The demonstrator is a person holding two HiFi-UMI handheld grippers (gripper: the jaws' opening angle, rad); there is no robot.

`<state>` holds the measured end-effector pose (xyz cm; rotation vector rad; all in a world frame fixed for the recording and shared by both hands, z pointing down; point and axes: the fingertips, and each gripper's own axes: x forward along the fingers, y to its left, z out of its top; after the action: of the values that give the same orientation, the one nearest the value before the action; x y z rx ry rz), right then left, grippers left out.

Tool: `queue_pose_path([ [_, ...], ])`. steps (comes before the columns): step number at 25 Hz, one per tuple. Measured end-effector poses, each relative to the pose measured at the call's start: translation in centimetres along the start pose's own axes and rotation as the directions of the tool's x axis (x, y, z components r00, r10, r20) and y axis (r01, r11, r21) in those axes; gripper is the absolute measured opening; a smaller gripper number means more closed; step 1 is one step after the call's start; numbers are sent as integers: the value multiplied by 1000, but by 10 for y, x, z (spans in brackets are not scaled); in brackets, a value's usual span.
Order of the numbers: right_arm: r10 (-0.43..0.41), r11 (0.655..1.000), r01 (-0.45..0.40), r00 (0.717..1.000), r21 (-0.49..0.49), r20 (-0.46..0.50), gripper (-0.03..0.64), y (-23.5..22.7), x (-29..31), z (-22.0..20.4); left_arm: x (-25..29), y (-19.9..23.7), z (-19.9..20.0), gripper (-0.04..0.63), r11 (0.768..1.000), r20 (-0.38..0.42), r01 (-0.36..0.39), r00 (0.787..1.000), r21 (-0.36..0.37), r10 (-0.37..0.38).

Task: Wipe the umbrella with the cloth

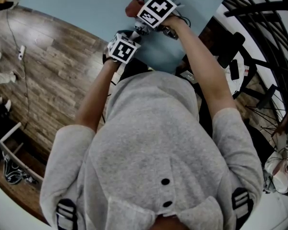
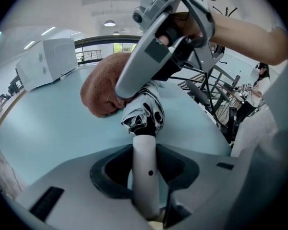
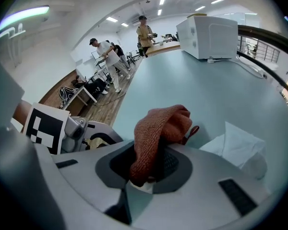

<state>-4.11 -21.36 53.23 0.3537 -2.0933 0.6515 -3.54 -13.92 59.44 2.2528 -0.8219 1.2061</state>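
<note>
– while i look down through the head view, both grippers sit close together over the near edge of the table [image 1: 86, 8]. the left gripper [image 1: 130, 38] is nearer me, and the right gripper [image 1: 140, 14] is just beyond it with the cloth [image 1: 132, 6] at its tip.

– how are the arms set?

– the left forearm [image 1: 98, 90] is bent in at the elbow. the right forearm [image 1: 201, 66] reaches further out and crosses inward, so the two tools nearly meet.

– and the left gripper view?

– its jaws are clamped on the white handle [image 2: 146, 169] of the folded umbrella [image 2: 145, 110]. the umbrella points away from me above the table. the cloth is bunched against the side of the canopy, and the right gripper comes down onto it from above.

– the right gripper view?

– its jaws are pinched on a fold of the cloth, and the rest is humped up ahead of them. a pale fold to the right looks like canopy, though i can't be sure. a white box [image 3: 209, 30] stands far back on the table.

– how do you wipe it well?

– i'd hold the handle steady and drag the cloth along the folds towards the tip. i'd press lightly, so the pinched cloth doesn't slip out, and i'd turn the handle to bring up fresh sides.
</note>
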Motion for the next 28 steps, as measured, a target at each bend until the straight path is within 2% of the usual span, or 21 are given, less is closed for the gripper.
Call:
queue_pose_path([
  [14, 77, 997, -77, 997, -18, -25, 77, 20, 5, -4, 2, 1, 4, 153, 1000, 7, -1, 1000, 0, 1],
  [28, 214, 972, -218, 975, 85, 57, 77, 41, -11, -24, 0, 2, 2, 153, 1000, 3, -9, 1000, 8, 9],
])
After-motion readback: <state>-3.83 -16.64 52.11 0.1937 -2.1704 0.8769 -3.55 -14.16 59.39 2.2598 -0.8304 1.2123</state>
